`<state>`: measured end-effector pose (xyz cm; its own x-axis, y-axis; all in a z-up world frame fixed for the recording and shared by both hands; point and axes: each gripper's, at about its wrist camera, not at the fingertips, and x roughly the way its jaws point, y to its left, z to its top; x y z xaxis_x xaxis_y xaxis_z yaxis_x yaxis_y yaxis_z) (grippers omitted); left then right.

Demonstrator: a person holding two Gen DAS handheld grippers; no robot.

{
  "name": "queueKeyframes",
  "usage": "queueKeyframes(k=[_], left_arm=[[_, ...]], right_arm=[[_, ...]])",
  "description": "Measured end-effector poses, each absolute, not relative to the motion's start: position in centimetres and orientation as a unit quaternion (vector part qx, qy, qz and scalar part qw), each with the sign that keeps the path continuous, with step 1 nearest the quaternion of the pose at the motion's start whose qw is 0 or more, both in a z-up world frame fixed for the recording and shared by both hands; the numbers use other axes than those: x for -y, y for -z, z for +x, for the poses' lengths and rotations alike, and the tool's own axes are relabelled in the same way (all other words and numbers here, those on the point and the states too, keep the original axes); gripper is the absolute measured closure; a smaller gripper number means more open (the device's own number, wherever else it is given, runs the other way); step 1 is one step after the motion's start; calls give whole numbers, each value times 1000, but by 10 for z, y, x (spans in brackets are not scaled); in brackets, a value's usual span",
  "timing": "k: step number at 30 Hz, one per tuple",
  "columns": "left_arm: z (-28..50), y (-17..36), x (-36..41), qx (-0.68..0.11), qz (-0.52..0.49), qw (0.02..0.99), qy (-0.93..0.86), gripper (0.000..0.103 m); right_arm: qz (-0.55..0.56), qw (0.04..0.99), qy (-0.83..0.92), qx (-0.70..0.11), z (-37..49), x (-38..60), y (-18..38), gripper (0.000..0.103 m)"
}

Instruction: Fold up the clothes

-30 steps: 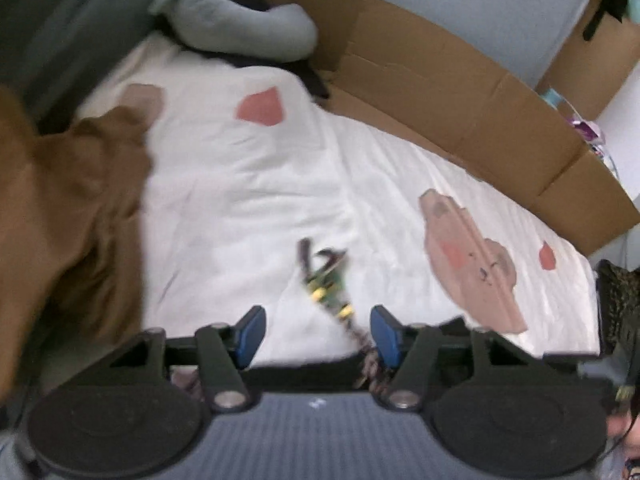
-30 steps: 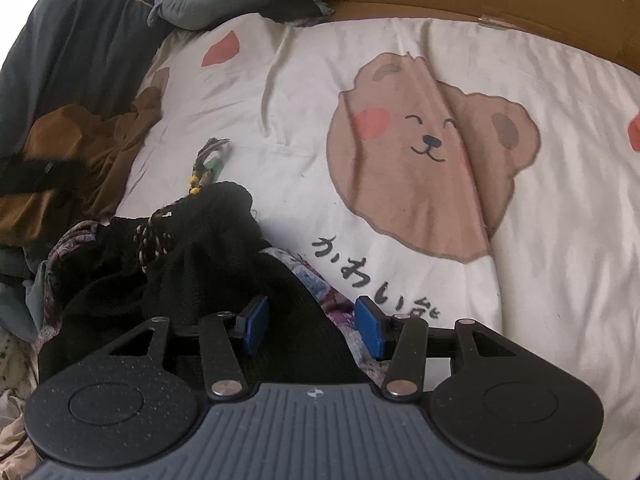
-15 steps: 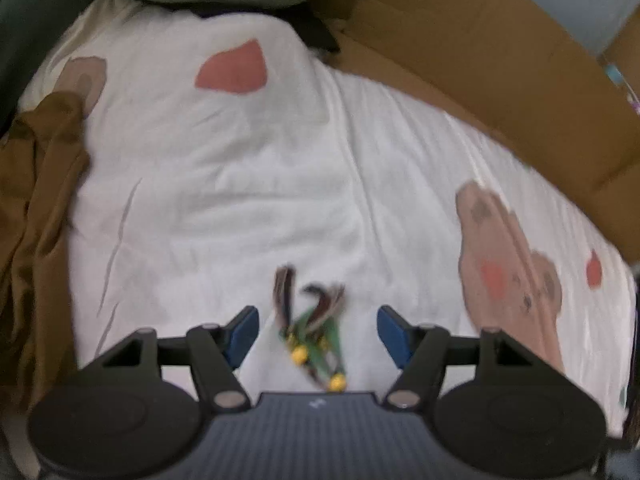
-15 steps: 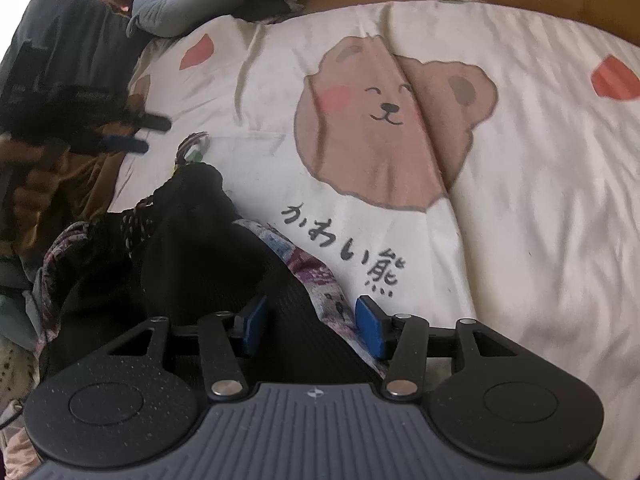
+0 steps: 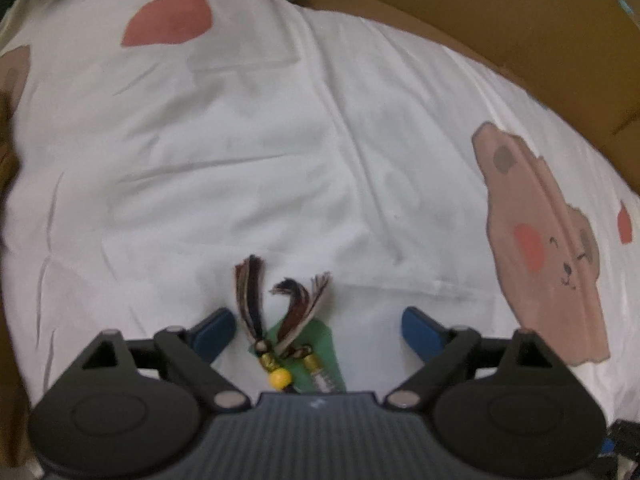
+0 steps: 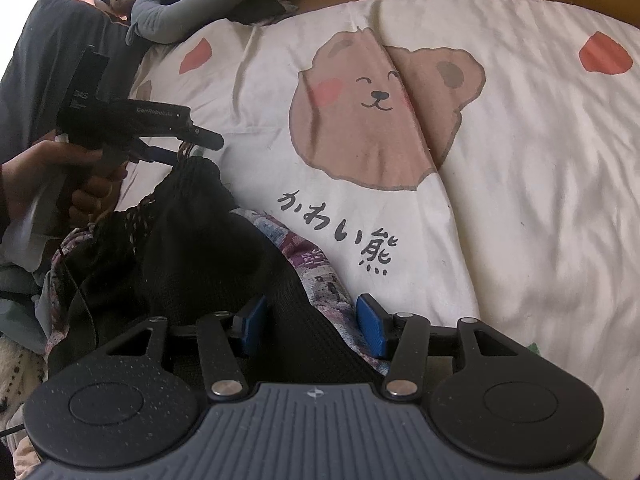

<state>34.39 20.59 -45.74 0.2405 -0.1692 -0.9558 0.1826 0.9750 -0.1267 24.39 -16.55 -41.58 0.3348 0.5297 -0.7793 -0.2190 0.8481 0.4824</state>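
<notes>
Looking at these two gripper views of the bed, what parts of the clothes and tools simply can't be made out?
- Tassel cords, left wrist view: where they lead is hidden under the left gripper, whose jaws are opening.
- Black garment, right wrist view: its near part is hidden behind the right gripper, so its shape is unclear.
- Brown garment, left wrist view: cut off by the left edge.

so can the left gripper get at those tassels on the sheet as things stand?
Probably yes. The left gripper points down over the tassels, its jaws opening, the beaded ends between the fingers and untouched. Only bare bedsheet surrounds them.
</notes>
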Motion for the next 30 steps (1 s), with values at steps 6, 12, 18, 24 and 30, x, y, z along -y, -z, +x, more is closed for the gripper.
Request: queueKeyframes(k=[6,12,18,24,30], left_arm=[[346,451,-217,-594,17,799,90,56],[346,447,-206,-580,64,805,107,101],[344,435,-198,-573,67,807,127,102],[336,389,-204,-555,61,817,148,102],[326,347,-202,-526,39,834,164,102]], right_arm=[[150,804,-231,-527,242,166,416,47],[150,804,-231,-526,242,166,416,46],[155,804,-229,-526,242,167,417,46],[157,804,-228,-527,242,167,417,46],[160,804,-228,-526,244,168,416,46]])
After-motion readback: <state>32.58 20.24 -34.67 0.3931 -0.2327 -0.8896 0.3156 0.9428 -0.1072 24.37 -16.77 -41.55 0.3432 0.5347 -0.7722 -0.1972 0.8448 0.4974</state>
